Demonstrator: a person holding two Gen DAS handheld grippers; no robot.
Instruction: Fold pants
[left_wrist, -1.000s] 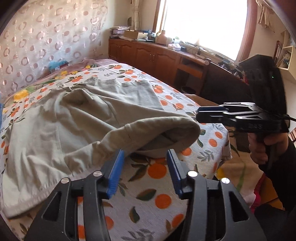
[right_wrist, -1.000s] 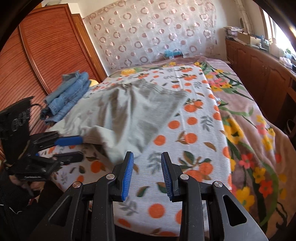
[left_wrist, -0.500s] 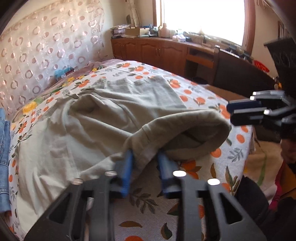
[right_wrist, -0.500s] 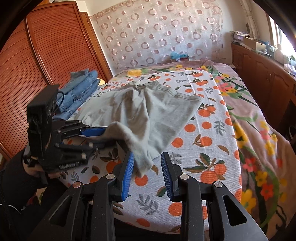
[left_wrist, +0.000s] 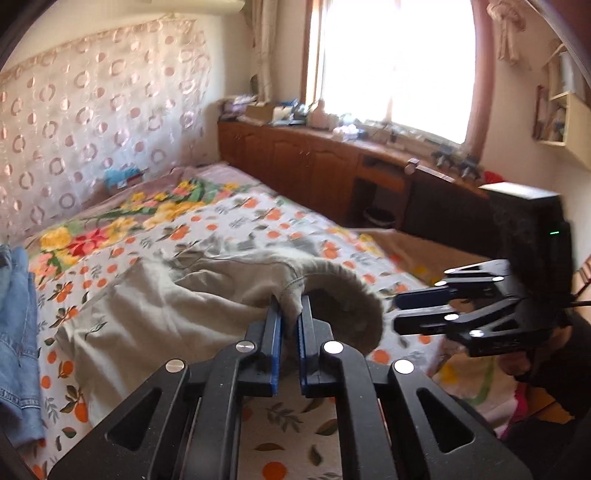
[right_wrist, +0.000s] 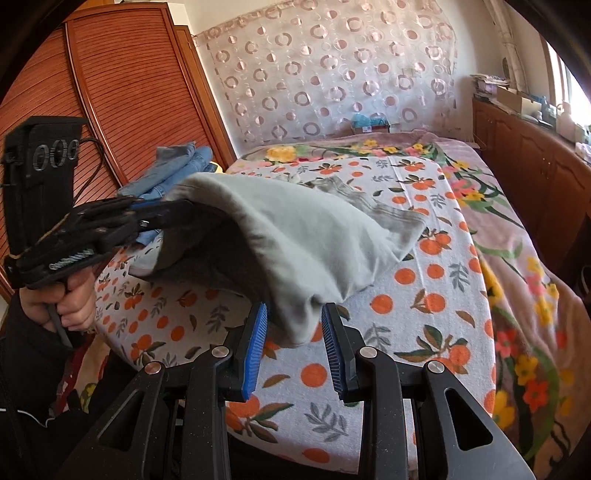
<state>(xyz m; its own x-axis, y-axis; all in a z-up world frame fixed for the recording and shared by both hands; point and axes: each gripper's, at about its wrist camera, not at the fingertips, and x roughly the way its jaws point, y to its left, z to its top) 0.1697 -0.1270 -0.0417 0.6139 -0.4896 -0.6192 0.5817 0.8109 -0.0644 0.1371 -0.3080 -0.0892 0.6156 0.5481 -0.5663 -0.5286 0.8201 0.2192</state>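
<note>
Left tool (left_wrist: 290, 314) just finished closing, pinching grey pants (right_wrist: 295, 236) hem at frame centre, lifting it off the bed (right_wrist: 424, 332). Right tool (right_wrist: 293, 325) gaping partway, cloth corner hanging between, unpinched. Risk: the thin pinch slipping, and the one-sided lift is skewing the fold.

No legible txt or labels.

The left gripper (left_wrist: 290, 314) has just been closing and pinches grey cloth; the right gripper (right_wrist: 293, 334) gapes, pads untouched.
</note>
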